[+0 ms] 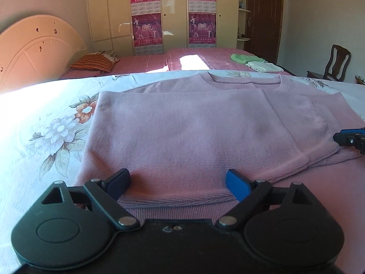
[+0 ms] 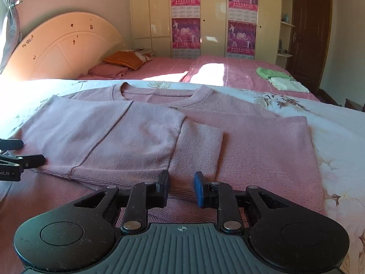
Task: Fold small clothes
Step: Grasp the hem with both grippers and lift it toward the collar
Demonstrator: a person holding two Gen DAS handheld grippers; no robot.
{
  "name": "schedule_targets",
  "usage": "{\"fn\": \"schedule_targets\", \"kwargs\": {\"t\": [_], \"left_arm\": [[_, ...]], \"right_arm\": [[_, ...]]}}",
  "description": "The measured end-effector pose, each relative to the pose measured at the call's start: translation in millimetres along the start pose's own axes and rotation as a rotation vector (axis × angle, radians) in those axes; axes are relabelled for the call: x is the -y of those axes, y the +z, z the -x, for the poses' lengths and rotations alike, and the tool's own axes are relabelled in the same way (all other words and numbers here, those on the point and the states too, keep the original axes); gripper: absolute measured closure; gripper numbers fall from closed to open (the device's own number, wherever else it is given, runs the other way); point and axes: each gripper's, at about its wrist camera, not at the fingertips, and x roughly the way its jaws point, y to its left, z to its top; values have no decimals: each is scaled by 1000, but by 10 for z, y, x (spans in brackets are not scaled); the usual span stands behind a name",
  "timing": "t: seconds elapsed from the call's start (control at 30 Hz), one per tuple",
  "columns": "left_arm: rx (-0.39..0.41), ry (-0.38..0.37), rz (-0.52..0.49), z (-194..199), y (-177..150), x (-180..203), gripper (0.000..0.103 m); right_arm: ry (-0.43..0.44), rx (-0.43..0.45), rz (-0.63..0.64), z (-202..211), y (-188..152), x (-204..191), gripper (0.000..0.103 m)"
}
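A pink knit sweater (image 1: 182, 132) lies flat on a floral bedsheet (image 1: 45, 123), neckline away from me, its sides and sleeves folded over the body. My left gripper (image 1: 178, 182) is open, jaws wide apart, low over the folded hem at the near left. My right gripper (image 2: 181, 188) is open with a narrower gap, its fingers either side of the folded sleeve cuff (image 2: 196, 155). The sweater also shows in the right wrist view (image 2: 141, 137). Each gripper shows at the other view's edge: the right one (image 1: 351, 139), the left one (image 2: 13, 159).
Beyond the sheet lies a pink bedspread (image 2: 216, 73) with an orange pillow (image 2: 125, 60) and folded green and white cloths (image 2: 280, 78). A cream headboard (image 1: 34, 45) stands at left, a wardrobe with calendars (image 1: 173, 13) behind, a wooden chair (image 1: 335, 64) at right.
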Motion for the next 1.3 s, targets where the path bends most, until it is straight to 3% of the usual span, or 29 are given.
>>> {"fn": "schedule_targets", "kwargs": {"t": [0.53,0.77,0.8,0.83,0.87,0.9,0.93,0.97,1.13,1.23,1.3], "left_arm": [[12,42,24,-36,-62,53,0],[-1,47,28,-7,-37,49,0],[-10,61,26,44,-11,55,3],[-4,63,23,129,0,58,14],[11,57,24,233,-25,52,15],[23,40,28,345,-79,35,13],[27,24,22,472,-168,22,13],[25,31,4,574,-254,21,13],[-2,58,4,1197,-741,-91,12],[-28,97,9,1571,-1064,-216,12],[-43,84,38,1782,-1244,-309,18]], "right_arm": [[30,86,-7,28,-159,48,80],[26,72,-2,40,-119,25,79],[23,56,6,85,-82,25,79],[10,53,3,182,-49,35,78],[0,84,-11,329,-47,55,77],[4,128,-31,520,-76,93,63],[10,133,-53,663,-113,134,42],[20,112,-65,758,-153,162,39],[-17,37,-60,1240,-539,184,39],[-36,10,-135,1665,-914,269,40],[-52,-3,-182,1924,-1146,321,40]]}}
